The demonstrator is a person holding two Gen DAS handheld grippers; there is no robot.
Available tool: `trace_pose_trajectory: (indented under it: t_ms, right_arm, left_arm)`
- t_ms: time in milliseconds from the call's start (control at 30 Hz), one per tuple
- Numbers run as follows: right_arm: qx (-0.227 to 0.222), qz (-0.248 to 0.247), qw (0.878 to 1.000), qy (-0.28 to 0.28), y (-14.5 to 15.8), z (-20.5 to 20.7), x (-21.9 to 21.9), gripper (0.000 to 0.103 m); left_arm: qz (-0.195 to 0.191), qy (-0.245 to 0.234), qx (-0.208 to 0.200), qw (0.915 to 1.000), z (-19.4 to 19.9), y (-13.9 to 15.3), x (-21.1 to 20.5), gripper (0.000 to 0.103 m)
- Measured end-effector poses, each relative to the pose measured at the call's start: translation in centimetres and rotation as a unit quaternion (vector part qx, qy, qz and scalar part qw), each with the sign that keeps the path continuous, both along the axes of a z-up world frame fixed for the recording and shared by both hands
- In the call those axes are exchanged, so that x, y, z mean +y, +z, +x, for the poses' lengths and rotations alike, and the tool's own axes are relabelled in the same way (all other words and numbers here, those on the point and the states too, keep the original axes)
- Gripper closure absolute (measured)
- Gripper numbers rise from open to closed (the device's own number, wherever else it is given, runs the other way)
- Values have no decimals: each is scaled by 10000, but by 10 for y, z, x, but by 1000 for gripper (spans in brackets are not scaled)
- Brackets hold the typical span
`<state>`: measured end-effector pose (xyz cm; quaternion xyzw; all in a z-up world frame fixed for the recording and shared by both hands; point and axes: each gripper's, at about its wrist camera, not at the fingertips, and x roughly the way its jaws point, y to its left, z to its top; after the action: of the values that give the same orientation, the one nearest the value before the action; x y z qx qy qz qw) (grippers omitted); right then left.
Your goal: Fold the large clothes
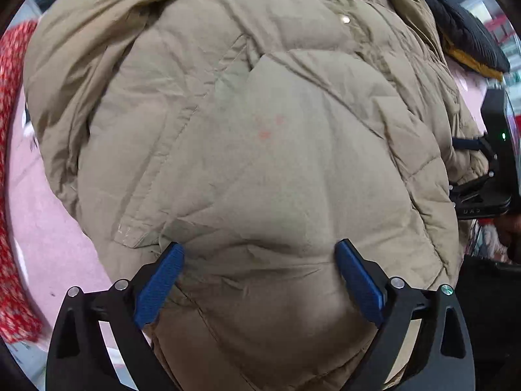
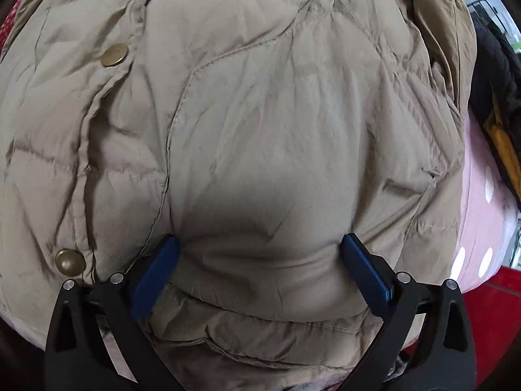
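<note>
Beyond the beige coat's (image 2: 260,130) right edge, pink bedding (image 2: 482,195) shows.

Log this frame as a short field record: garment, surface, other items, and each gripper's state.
garment: beige padded jacket, rumpled, brass snap buttons showing
surface: pink spotted cover under the jacket
other items: red patterned cloth at the left edge; dark garment with yellow lining beyond the jacket
left gripper: jaws wide, tips pressed down into the jacket, nothing clamped
right gripper: jaws wide, tips dented into the padding, nothing clamped
</note>
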<state>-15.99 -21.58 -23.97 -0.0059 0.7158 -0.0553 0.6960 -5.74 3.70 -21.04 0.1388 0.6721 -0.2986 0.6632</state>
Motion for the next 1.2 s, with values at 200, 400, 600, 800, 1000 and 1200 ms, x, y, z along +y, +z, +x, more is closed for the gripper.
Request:
trace_pose_trajectory:
  t_ms: [200, 400, 600, 800, 1000, 1200]
  right_arm:
    - [-174, 158, 9996, -129, -14, -1, -7, 4]
    - [-41, 248, 9996, -122, -20, 11, -10, 4]
    - [106, 88, 9996, -242, -24, 30, -6, 4]
    - [485, -234, 9971, -541, -21, 51, 11, 4]
    - [279, -528, 9963, -619, 6, 73, 26, 5]
    - [-564, -501, 9936, -837, 47, 117, 2, 5]
  left_arm:
    - [306, -453, -357, 9979, -4, -19, -16, 5]
    - [529, -433, -685, 9953, -10, -23, -29, 5]
    - [375, -528, -664, 9957, -11, -24, -29, 5]
    - [270, -657, -672, 9952, -7, -19, -17, 5]
    - [177, -478, -665, 9965, 1, 3, -2, 6]
    - [529, -638, -1644, 9829, -2, 39, -1, 8]
